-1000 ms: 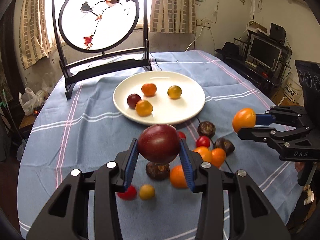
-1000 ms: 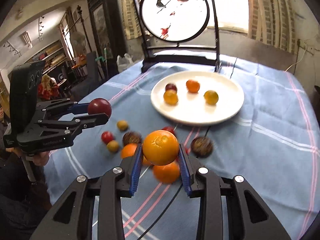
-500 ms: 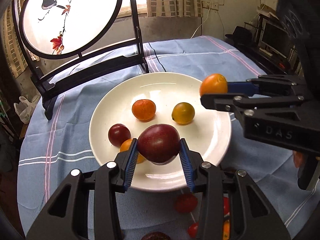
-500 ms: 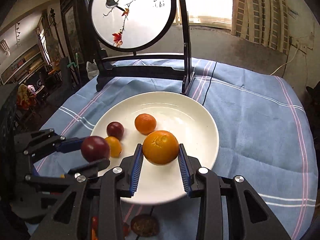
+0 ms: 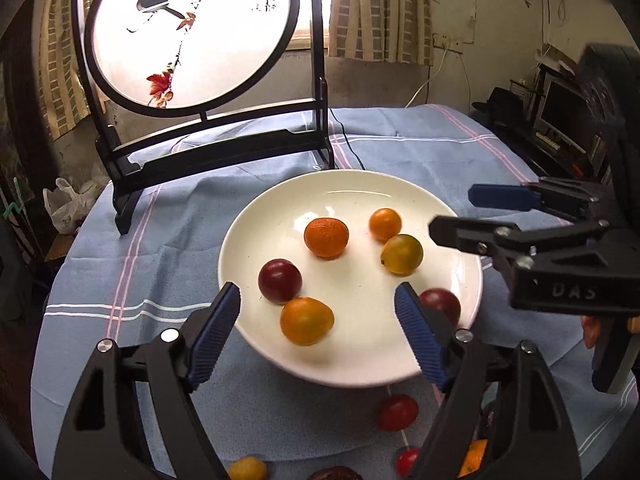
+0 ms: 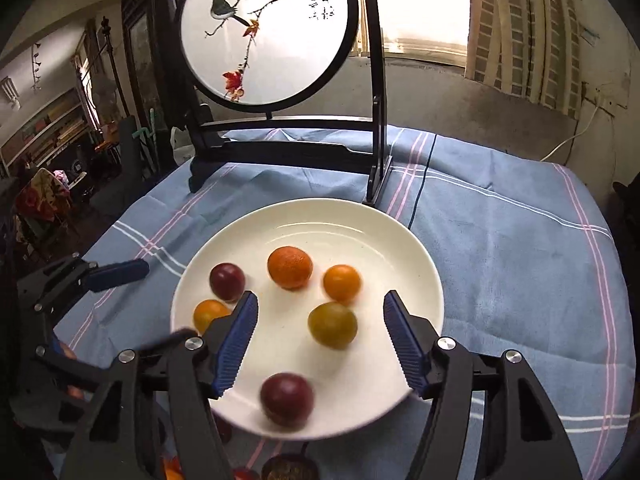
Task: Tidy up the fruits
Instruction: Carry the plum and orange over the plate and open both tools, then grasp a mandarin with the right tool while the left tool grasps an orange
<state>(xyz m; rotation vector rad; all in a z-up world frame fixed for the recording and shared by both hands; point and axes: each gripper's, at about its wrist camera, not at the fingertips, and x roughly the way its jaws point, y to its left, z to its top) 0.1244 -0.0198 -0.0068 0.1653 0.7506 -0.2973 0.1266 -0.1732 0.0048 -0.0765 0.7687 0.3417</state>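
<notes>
A white plate (image 5: pixel 352 184) (image 6: pixel 400 240) on the blue cloth holds several fruits. The dark red plum (image 5: pixel 442 302) (image 6: pixel 286 399) lies near the plate's front rim, blurred. The small orange (image 5: pixel 385 224) (image 6: pixel 341 283) lies mid-plate, beside a yellow-green fruit (image 5: pixel 401 254) (image 6: pixel 332 325). My left gripper (image 5: pixel 318 330) is open and empty over the plate's near edge. My right gripper (image 6: pixel 320 340) is open and empty above the plate; it also shows in the left wrist view (image 5: pixel 460 210). Loose red, yellow and orange fruits (image 5: pixel 398 412) lie on the cloth before the plate.
A black-framed round bird screen (image 5: pixel 192 36) (image 6: pixel 268 32) stands behind the plate. A black cable (image 5: pixel 348 144) runs across the cloth (image 6: pixel 520 260). A dark wrinkled fruit (image 6: pixel 290 468) lies at the front edge. Furniture and a monitor (image 5: pixel 560 112) stand to the right.
Both grippers have opened over the plate. The plum has left my left gripper and the orange has left my right gripper; both now lie on the plate.
</notes>
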